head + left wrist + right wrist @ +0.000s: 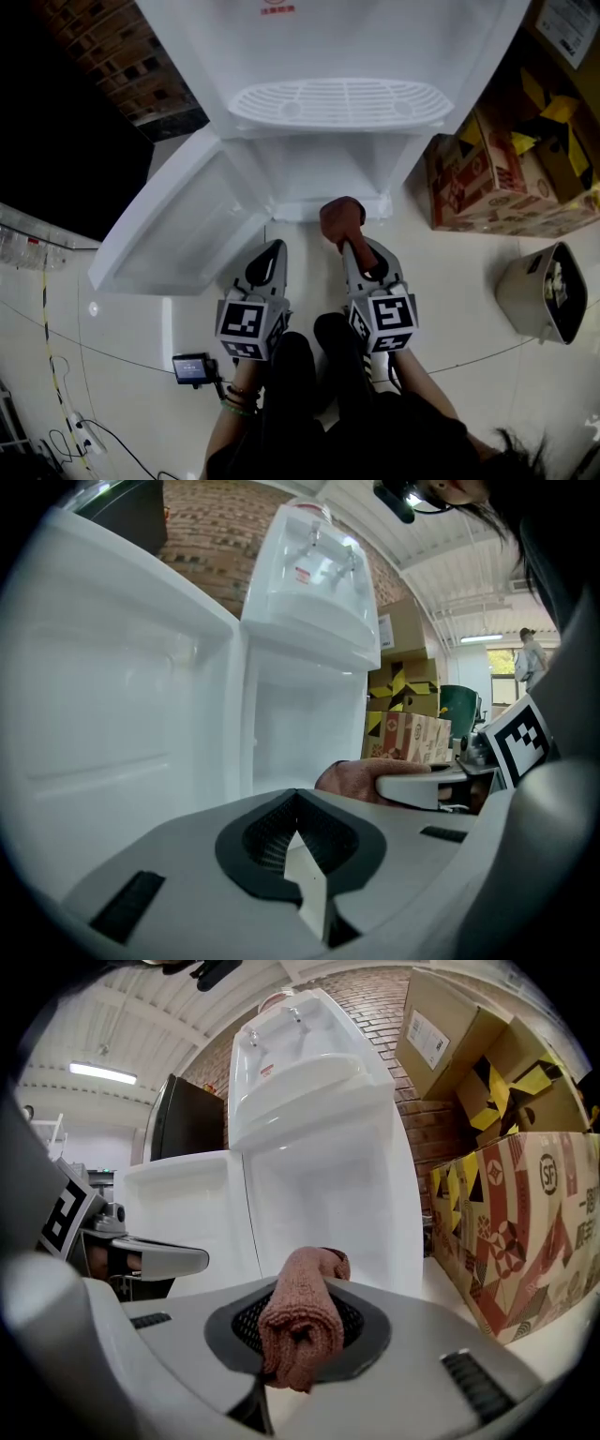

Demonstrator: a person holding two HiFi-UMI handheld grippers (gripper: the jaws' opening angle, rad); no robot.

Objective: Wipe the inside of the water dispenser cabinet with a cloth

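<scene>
The white water dispenser stands ahead with its lower cabinet open and its door swung out to the left. My right gripper is shut on a rolled reddish-brown cloth, held just in front of the cabinet's bottom sill. In the right gripper view the cloth sticks out between the jaws toward the cabinet. My left gripper hovers beside it, to the left, shut with nothing in it. The left gripper view looks past the shut gripper at the door, the cabinet and the cloth.
Printed cardboard boxes stand right of the dispenser, with a grey bin nearer on the floor. A small black device and cables lie at the lower left. The drip tray overhangs the cabinet.
</scene>
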